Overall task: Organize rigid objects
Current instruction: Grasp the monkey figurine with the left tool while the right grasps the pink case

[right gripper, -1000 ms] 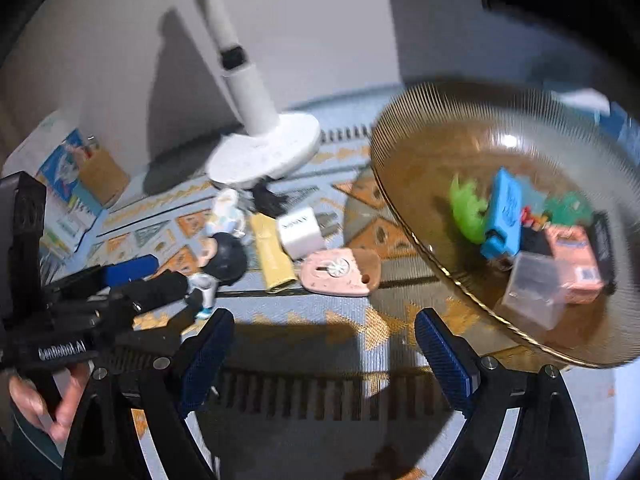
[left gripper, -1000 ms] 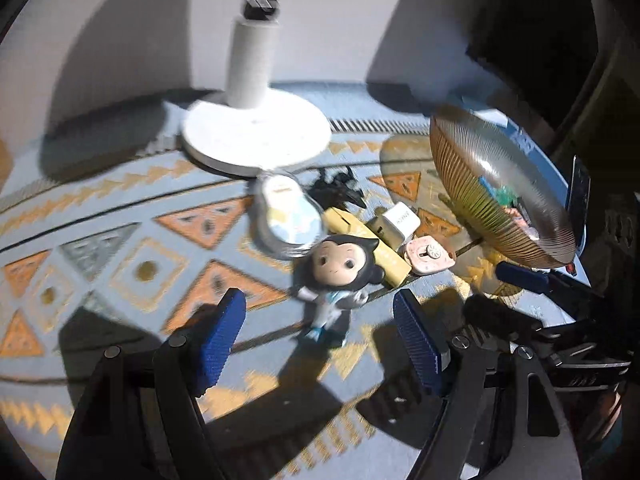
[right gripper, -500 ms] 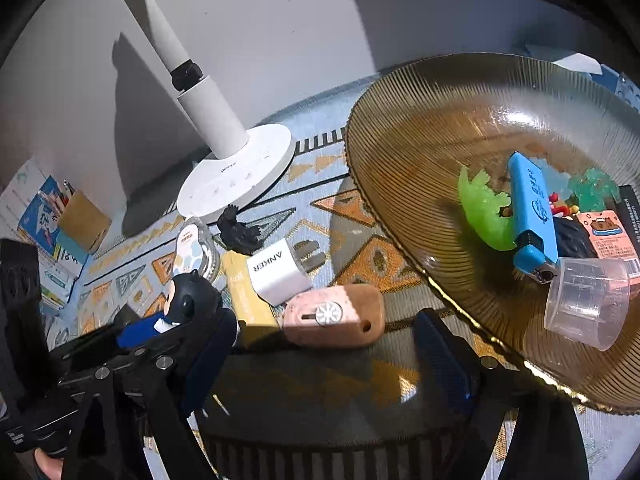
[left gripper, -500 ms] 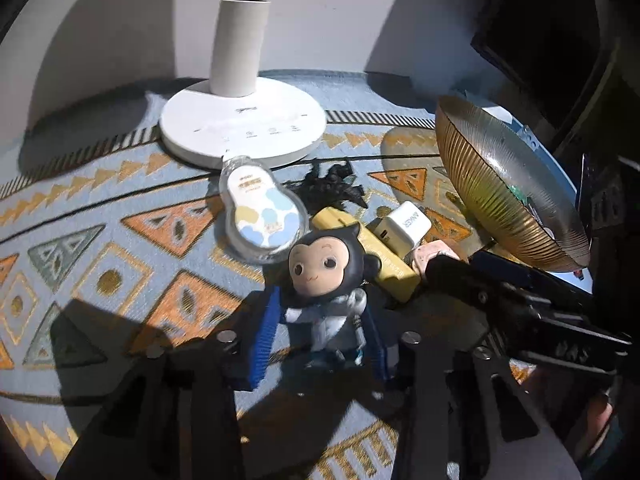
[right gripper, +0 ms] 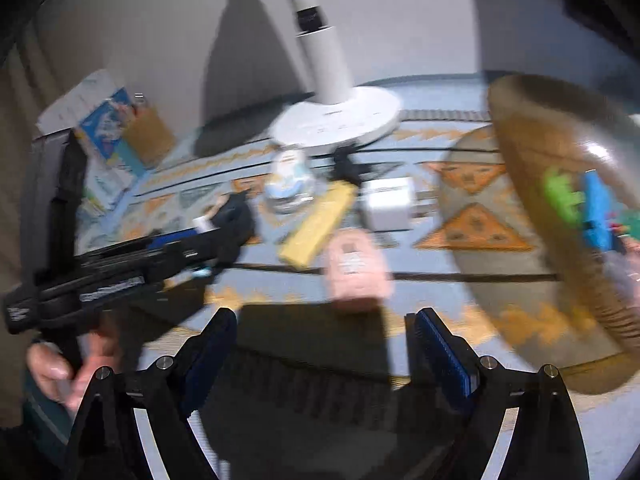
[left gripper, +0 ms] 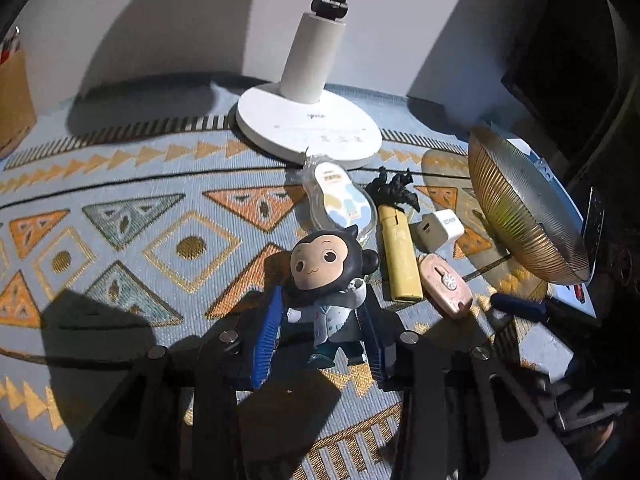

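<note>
Tongs on the left [left gripper: 320, 336] clench the monkey figurine [left gripper: 326, 280] by its narrow torso on the table [left gripper: 120, 184], a light, rigid, top-heavy toy likely to pivot, while right tongs [right gripper: 320, 344] gape empty.

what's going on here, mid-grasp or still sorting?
Mid-grasp. The left gripper has just closed its jaws on the dark-haired monkey figurine, which stands on the patterned blue-and-orange mat. The right gripper hangs open and empty near the pink rounded case. The yellow lighter and white charger cube remain outside the ribbed amber glass bowl.
</note>
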`<action>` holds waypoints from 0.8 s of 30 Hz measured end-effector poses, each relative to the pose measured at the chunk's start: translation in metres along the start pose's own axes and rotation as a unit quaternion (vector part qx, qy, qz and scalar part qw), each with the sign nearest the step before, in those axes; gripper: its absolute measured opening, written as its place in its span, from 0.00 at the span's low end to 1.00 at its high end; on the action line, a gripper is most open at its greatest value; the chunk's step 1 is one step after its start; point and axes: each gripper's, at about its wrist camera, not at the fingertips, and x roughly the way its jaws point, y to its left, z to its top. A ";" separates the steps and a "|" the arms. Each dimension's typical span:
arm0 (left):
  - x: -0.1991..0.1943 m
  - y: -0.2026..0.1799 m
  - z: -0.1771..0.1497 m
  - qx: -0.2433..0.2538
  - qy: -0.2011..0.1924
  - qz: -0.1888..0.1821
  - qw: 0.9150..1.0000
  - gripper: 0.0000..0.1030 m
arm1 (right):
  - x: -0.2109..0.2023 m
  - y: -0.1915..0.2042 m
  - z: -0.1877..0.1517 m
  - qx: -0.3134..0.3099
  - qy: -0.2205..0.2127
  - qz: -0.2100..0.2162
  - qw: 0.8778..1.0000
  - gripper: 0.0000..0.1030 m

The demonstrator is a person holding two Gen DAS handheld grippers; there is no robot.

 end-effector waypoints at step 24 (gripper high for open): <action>0.004 -0.014 -0.003 0.044 0.008 0.029 0.999 0.43 | -0.010 0.019 -0.031 -0.080 0.018 -0.080 0.993 0.34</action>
